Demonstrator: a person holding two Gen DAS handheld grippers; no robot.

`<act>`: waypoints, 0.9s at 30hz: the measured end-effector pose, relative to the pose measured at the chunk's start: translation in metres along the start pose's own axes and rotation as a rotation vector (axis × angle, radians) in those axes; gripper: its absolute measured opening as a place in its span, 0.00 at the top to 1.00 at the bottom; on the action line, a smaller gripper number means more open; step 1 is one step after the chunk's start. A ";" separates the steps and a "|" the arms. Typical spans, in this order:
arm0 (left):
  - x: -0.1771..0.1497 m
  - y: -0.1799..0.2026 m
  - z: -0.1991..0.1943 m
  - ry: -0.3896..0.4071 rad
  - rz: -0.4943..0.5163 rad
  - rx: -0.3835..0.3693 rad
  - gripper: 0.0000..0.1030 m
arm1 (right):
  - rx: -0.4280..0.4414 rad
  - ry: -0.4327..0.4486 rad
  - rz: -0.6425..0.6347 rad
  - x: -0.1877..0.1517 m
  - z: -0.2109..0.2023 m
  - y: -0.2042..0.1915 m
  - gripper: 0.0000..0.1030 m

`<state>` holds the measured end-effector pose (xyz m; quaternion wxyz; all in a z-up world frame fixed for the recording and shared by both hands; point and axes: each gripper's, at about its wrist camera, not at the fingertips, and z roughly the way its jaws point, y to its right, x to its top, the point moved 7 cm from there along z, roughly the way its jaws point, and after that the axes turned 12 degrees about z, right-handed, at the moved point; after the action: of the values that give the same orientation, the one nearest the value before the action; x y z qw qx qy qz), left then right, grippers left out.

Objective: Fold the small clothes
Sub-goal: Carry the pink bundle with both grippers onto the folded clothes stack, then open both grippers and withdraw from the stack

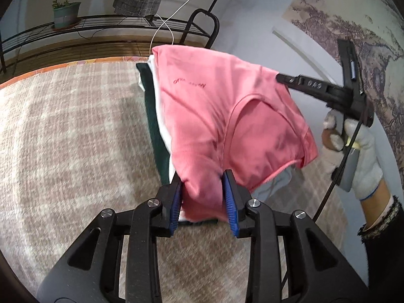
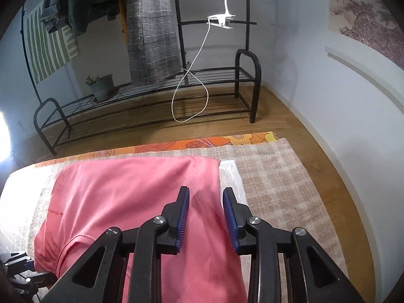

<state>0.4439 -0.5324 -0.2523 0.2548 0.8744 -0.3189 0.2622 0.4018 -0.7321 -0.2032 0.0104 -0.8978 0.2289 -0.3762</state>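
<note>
- Two claws, both part open: the left claw (image 1: 203, 189) has pink cloth bunched between its blue pads (image 1: 231, 197), grip unclear; the right claw (image 2: 205, 217) just hovers over it.
- Print on the pink shirt (image 1: 227, 106) is unreadable.
- It's folded, topping a pile on the checked blanket (image 1: 75, 139), hiding most of the green and white clothes (image 1: 154, 106) underneath.

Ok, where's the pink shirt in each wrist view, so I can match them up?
Left wrist: pink shirt fills the centre, on a pile of clothes, a fold between the left gripper's open jaws.
Right wrist: pink shirt lies lower left to centre, under the right gripper.
Shared landmark: the potted plant on the black rack.
</note>
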 end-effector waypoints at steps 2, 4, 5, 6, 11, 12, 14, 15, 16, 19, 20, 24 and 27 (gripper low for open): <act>-0.005 -0.003 -0.005 -0.006 -0.003 0.015 0.70 | -0.001 0.012 0.004 0.001 -0.008 0.002 0.72; -0.008 -0.005 -0.013 -0.011 -0.009 0.031 0.70 | -0.001 0.021 0.010 0.003 -0.018 0.002 0.72; -0.010 -0.006 -0.017 -0.008 -0.011 0.035 0.70 | -0.001 0.030 0.015 0.004 -0.025 0.002 0.72; -0.011 -0.006 -0.023 -0.004 -0.009 0.042 0.70 | 0.001 0.036 0.021 0.005 -0.031 0.002 0.72; -0.012 -0.004 -0.053 0.022 0.000 0.066 0.70 | 0.027 0.057 0.036 0.003 -0.069 -0.005 0.70; -0.012 -0.002 -0.063 0.031 0.005 0.068 0.70 | 0.026 0.062 0.034 0.001 -0.078 -0.007 0.70; -0.013 0.002 -0.081 0.051 0.020 0.076 0.70 | 0.036 0.067 0.040 -0.004 -0.094 -0.012 0.70; -0.014 0.005 -0.089 0.059 0.028 0.079 0.70 | 0.045 0.074 0.041 -0.007 -0.105 -0.016 0.70; -0.015 0.007 -0.097 0.065 0.035 0.082 0.70 | 0.048 0.076 0.043 -0.010 -0.113 -0.019 0.70; -0.020 0.011 -0.124 0.085 0.054 0.098 0.70 | 0.052 0.088 0.032 -0.020 -0.141 -0.032 0.70; -0.021 0.014 -0.131 0.092 0.059 0.102 0.70 | 0.053 0.092 0.027 -0.023 -0.150 -0.037 0.70; -0.030 0.021 -0.173 0.140 0.081 0.123 0.70 | 0.074 0.115 0.038 -0.035 -0.191 -0.057 0.70; -0.037 0.028 -0.201 0.179 0.104 0.139 0.70 | 0.071 0.134 0.038 -0.043 -0.221 -0.072 0.70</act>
<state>0.3406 -0.4121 -0.1201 0.2069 0.8454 -0.3208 0.3736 0.2541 -0.6155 -0.0600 0.0342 -0.8652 0.2325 -0.4430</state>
